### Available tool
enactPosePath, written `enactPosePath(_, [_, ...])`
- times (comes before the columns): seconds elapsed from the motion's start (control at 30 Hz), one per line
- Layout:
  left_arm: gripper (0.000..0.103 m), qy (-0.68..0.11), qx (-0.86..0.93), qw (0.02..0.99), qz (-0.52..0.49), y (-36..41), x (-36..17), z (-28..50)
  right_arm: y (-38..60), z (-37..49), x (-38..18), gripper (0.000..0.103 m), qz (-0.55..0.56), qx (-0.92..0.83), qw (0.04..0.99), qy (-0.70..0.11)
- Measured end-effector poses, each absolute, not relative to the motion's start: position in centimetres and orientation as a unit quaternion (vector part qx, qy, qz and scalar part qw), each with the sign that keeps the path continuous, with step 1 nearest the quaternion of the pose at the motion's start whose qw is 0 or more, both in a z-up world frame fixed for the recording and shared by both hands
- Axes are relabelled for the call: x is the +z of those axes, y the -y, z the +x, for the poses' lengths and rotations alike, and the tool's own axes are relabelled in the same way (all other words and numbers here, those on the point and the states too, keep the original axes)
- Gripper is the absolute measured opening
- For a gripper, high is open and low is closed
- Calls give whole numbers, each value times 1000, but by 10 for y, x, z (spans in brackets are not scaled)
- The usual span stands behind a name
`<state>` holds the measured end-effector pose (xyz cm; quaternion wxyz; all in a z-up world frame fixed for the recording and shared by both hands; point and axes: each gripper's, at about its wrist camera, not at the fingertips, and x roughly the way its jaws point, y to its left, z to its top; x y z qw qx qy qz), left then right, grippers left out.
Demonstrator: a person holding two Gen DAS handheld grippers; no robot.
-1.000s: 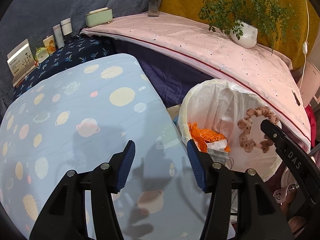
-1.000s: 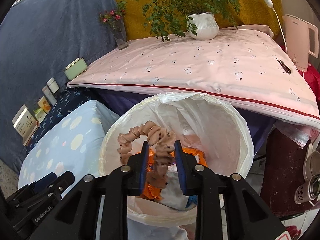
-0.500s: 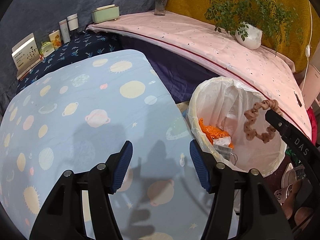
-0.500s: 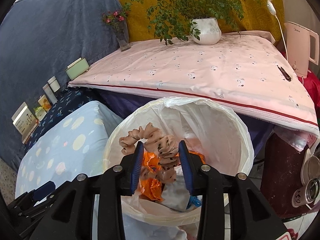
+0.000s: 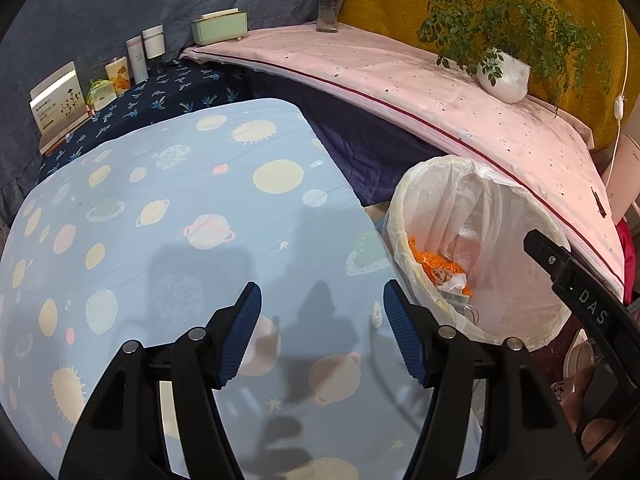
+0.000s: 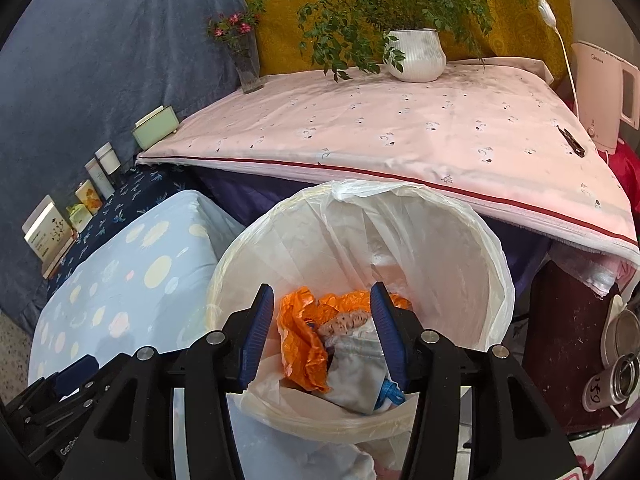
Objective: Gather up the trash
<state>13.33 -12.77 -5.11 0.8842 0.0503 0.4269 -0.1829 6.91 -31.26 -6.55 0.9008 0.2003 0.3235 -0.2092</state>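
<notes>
The right hand-held gripper (image 6: 322, 332) hangs over the mouth of the bin (image 6: 496, 264), its jaws opening with nothing pinched between them. Directly below and between its fingers lies the trash: a pinkish-brown scrunchie-like coil (image 6: 346, 321) resting on crumpled orange plastic (image 6: 300, 344) and a pale grey wad (image 6: 352, 372), all inside the white liner (image 6: 400, 232).

The left hand-held gripper (image 5: 322, 334) sits beside the right one, over the planet-print cloth (image 5: 160, 216), jaws also opening and empty; the bin (image 5: 404, 208) stands just to its right.

The risks from here are modest but real, I judge:

- The liner is loosely draped over the rim. A finger of the right hand-held gripper pulled back low could snag the plastic and drag it, or the bin, off balance.
- The bin stands close to the edge of the pink-covered counter (image 6: 400, 132) and the planet-print cloth, so a sideways swing of either tool could knock it.
- The two tools are near each other; the right one shows at the left one's right edge (image 5: 576, 292), so crossing paths could make them collide.
- No loose trash shows on the cloth ahead of the left tool, so whether anything remains to collect cannot be told from here.
</notes>
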Motion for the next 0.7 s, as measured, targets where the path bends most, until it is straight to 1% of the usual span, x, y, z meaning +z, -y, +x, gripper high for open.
enactPosePath(0.1, [61,-426,-183,885,48,126,-49,131,308,66,-61,51,197,-206,903,-322])
enactPosePath(0.13, [61,-425,-183,885,48,126,-48,130,307,64,-60,54,196,-206,903,-322])
enactPosePath(0.2, [62,-423,-184,886,50,125,-46,126,304,61,-57,55,192,-205,905,-320])
enactPosePath(0.33, [67,-420,-183,888,52,124,-43,119,298,55,-52,56,184,-202,907,-319])
enactPosePath(0.4, [69,-417,-183,889,53,122,-41,115,295,50,-50,60,179,-202,909,-318])
enactPosePath(0.47, [72,-417,-185,888,52,120,-40,111,293,45,-47,68,176,-204,910,-317])
enactPosePath(0.57, [75,-417,-185,889,53,118,-39,105,291,36,-45,74,172,-210,910,-315])
enactPosePath(0.7, [81,-416,-181,890,54,114,-40,98,287,25,-42,80,163,-211,912,-313])
